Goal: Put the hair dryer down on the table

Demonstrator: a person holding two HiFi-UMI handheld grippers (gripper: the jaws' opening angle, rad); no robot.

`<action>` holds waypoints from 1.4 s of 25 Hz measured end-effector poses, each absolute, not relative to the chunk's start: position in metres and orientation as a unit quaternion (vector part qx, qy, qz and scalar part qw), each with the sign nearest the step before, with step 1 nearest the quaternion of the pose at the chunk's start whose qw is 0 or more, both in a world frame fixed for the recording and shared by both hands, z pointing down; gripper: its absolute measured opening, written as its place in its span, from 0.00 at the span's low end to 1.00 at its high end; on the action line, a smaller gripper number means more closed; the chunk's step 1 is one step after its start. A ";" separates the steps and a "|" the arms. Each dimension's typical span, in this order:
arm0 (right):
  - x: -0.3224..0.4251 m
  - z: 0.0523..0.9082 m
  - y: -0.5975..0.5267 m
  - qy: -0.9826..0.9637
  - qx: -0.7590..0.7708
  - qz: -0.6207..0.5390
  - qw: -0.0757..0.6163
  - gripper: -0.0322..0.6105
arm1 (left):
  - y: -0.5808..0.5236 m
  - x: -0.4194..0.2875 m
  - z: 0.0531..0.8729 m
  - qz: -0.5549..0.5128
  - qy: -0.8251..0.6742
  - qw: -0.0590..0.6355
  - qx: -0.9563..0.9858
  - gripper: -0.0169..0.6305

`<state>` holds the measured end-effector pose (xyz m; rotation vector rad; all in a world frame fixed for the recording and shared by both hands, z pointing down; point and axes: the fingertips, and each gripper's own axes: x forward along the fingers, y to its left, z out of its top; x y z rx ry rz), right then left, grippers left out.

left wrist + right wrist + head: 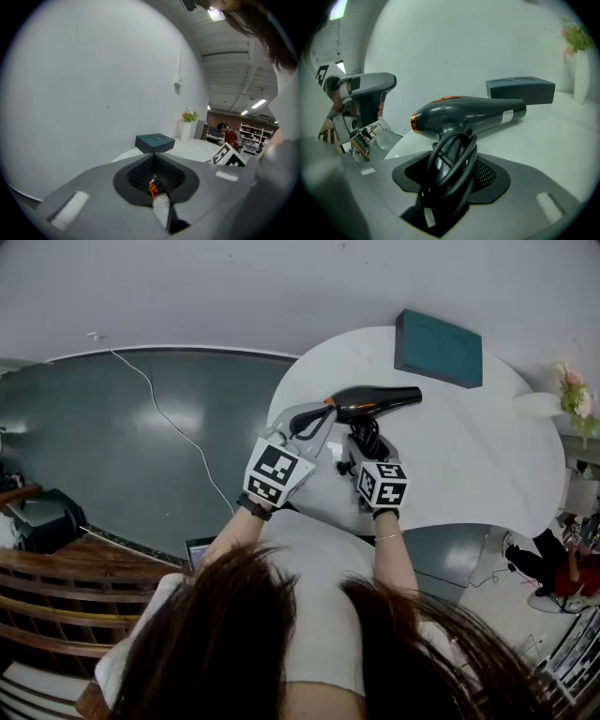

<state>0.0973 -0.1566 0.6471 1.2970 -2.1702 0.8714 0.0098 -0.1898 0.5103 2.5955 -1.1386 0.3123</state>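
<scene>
Two broad surfaces fill the head view: a dark green floor [122, 446] on the left, crossed by a thin white cable [178, 427], and a round white table [469, 456] on the right. A teal box [438, 348] lies on the table's far side. A white vase of pink flowers [572, 395] stands at the table's right edge.

The hair dryer [375, 401] hangs over the near part of the table, well short of the box, with its dark barrel roughly level. Its nozzle points right toward the box, and its rear end carries an orange ring [412, 123]. No view settles whether any part of it touches the tabletop.

The right gripper [367, 442] holds the dryer from below. Its own view shows the jaws clamped on the handle, with the black cord [450, 164] looped in a coil against it between the dark pads. Its marker cube [382, 484] sits just above the person's gloved wrist.

The left gripper [314, 418] sits just beside the dryer's rear end, its marker cube [274, 472] tilted toward the camera. In its own view the jaws meet along a narrow seam with no dryer part between them. A small orange piece [153, 189] shows at that seam, and what it is cannot be told. From the right gripper view this gripper appears apart from the dryer.
</scene>
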 end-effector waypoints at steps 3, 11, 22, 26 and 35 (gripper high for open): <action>0.097 0.649 -0.157 -0.789 0.467 0.320 0.237 0.38 | -0.191 0.008 0.513 0.109 -0.397 0.144 0.900 0.12; 0.097 0.650 -0.154 -0.790 0.460 0.329 0.237 0.41 | -0.188 0.010 0.511 0.108 -0.396 0.146 0.900 0.12; 0.103 0.635 -0.149 -0.793 0.464 0.322 0.229 0.48 | -0.190 0.005 0.506 0.104 -0.404 0.133 0.899 0.12; 0.109 0.617 -0.151 -0.797 0.474 0.305 0.214 0.49 | -0.191 0.007 0.495 0.097 -0.404 0.126 0.901 0.12; 0.120 0.540 -0.164 -0.818 0.500 0.243 0.152 0.49 | -0.191 0.008 0.466 0.081 -0.405 0.100 0.905 0.12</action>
